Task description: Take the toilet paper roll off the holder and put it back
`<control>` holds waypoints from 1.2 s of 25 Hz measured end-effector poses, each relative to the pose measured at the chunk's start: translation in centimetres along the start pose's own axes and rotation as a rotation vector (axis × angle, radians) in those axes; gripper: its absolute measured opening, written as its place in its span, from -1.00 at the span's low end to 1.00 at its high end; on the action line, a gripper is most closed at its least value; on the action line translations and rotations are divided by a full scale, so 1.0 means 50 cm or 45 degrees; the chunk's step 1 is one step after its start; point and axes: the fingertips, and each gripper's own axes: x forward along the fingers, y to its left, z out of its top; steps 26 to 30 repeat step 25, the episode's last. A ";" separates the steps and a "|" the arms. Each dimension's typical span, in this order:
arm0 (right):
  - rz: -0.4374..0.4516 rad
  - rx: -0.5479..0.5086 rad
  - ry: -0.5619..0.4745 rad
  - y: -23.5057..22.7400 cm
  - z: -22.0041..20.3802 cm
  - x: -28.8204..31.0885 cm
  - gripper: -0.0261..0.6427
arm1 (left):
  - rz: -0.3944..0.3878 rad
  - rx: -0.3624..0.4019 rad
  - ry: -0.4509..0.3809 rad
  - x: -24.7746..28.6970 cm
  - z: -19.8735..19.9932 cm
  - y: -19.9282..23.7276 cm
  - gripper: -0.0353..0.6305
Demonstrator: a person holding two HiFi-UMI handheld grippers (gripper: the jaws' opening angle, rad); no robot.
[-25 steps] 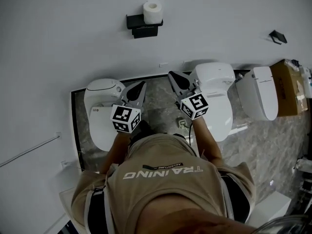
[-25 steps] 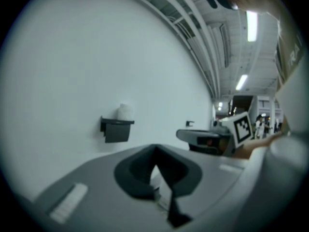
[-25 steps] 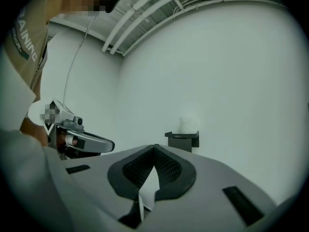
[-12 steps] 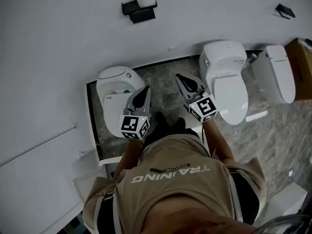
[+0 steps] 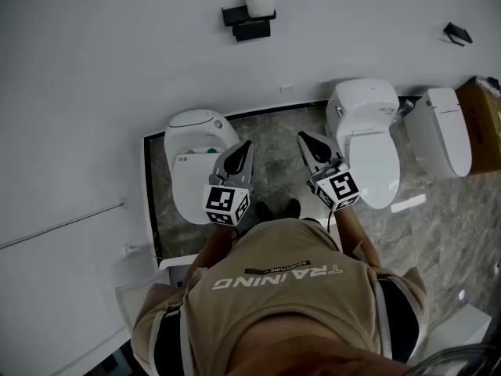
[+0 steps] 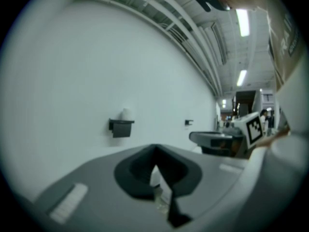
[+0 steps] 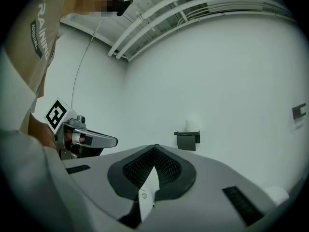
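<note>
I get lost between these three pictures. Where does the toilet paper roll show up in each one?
Head view: the toilet paper roll is at the top centre, against the white wall.
Left gripper view: toilet paper roll small, left of centre, about halfway down.
Right gripper view: toilet paper roll small, right of centre, just below the middle.
Shared landmark: the black holder it sits on, visible in all three.

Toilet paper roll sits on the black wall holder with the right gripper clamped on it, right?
Not clamped. The toilet paper roll sits on the holder, but the head view shows the right gripper shut on nothing, well away from it.
</note>
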 end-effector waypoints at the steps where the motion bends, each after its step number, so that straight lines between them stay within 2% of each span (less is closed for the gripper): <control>1: -0.008 -0.028 -0.003 0.002 0.008 0.001 -0.89 | -0.002 0.001 -0.001 -0.003 0.000 0.006 -0.90; 3: -0.022 -0.066 -0.001 0.005 0.022 0.003 -0.89 | -0.011 -0.009 -0.001 -0.004 -0.002 0.015 -0.90; 8: -0.033 -0.005 -0.018 0.023 0.045 0.004 -0.89 | -0.037 0.025 -0.026 -0.012 0.016 0.015 -0.90; 13: -0.001 -0.002 0.007 0.067 0.042 0.011 -0.89 | -0.068 -0.018 -0.030 -0.011 0.015 0.005 -0.90; 30: 0.057 0.036 0.035 0.060 0.041 0.079 -0.89 | -0.022 -0.031 -0.015 0.015 0.015 0.063 -0.90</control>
